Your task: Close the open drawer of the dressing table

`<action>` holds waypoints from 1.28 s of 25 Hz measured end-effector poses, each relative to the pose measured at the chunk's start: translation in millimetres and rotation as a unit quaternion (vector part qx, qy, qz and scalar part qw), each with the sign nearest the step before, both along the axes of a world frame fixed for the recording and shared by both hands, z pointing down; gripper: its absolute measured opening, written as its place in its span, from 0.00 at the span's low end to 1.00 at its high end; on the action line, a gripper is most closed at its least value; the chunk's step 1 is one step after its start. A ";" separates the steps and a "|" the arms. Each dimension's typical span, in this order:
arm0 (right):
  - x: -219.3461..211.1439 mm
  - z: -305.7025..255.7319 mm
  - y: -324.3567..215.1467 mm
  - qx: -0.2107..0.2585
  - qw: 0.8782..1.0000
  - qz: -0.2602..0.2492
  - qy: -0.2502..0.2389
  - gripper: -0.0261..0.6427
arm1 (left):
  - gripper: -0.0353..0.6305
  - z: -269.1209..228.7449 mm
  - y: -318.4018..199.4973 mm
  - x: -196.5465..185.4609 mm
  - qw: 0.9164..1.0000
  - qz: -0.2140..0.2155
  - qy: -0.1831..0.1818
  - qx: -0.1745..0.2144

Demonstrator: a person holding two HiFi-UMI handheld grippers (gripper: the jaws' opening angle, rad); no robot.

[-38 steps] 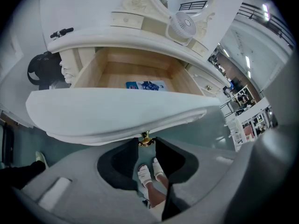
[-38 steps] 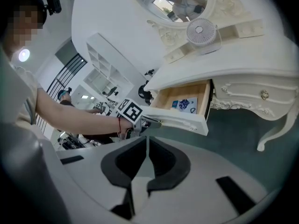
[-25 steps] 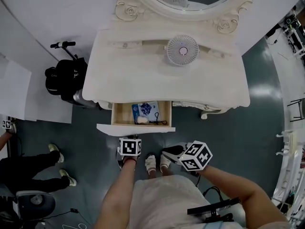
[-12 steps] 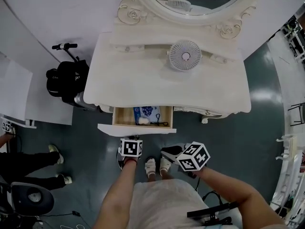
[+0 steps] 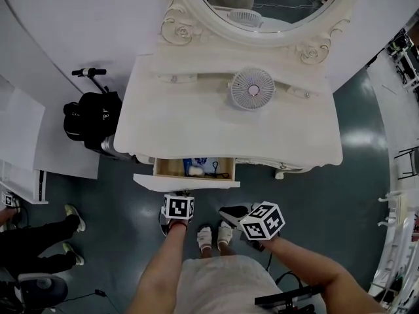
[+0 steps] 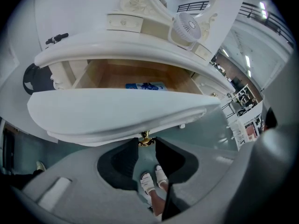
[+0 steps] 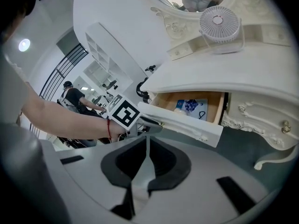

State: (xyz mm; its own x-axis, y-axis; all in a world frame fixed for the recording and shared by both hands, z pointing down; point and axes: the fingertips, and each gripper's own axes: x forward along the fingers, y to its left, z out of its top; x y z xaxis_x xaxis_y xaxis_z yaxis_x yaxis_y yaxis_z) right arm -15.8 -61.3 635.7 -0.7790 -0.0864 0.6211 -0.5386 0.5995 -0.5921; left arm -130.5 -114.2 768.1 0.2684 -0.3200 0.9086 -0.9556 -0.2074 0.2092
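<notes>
Drawer: the drawer (image 5: pixel 186 182) is partly open under the middle of the white bench (image 5: pixel 196 120). Its curved front panel stands out from the bench's front edge, and its wooden inside shows.
Drawer contents: a blue-and-white packet (image 6: pixel 145 86) lies flat on the wooden bottom towards the back. In the head view there is a small pale thing beside it and a dark cord, both too small to identify.
Left fingers: your left gripper (image 6: pixel 145 148) is up against the drawer front from below. Its fingers are closed in on the small gold knob (image 6: pixel 145 140), one on each side and touching it at their tips.
Right fingers: your right gripper (image 7: pixel 147 143) is pressed together with only a thin slit between the fingers, and it holds nothing.
Right gripper position: it hangs clear of the drawer, to the right of your left gripper and near your sandalled feet (image 5: pixel 214 236).
Bench top: a white round fan (image 5: pixel 251 88) stands towards the back, right of centre, in front of the oval mirror (image 5: pixel 262 5).
Surroundings: a black bag (image 5: pixel 88 113) sits on the floor to the left of the bench.
</notes>
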 end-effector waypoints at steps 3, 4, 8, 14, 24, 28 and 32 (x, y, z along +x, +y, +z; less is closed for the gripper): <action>0.7 0.4 -4.8 -0.001 1.000 0.006 -0.003 0.07 | 0.24 -0.2 -6.2 0.8 1.000 0.000 0.001 0.002; 0.7 0.6 -6.2 -0.002 1.000 0.008 -0.004 0.07 | 0.24 -0.2 -7.9 1.0 1.000 0.000 0.001 0.002; -0.2 0.1 -12.4 -0.003 1.000 0.014 -0.006 0.07 | 0.24 -1.6 -18.6 0.8 1.000 0.000 0.002 0.011; 4.1 -0.9 -21.1 -0.002 1.000 0.028 -0.010 0.07 | 0.24 -1.9 -33.2 1.8 1.000 -0.004 0.001 0.019; 13.1 2.8 -33.2 -0.003 0.999 0.044 -0.008 0.07 | 0.24 -2.6 -58.5 2.2 1.000 -0.006 -0.002 0.029; 15.9 5.0 -41.3 -0.001 0.999 0.045 -0.005 0.07 | 0.24 -2.7 -66.2 2.0 1.000 -0.008 -0.003 0.030; 18.4 8.5 -51.4 0.001 0.999 0.051 -0.002 0.07 | 0.24 -2.1 -74.5 2.8 0.999 -0.009 -0.002 0.034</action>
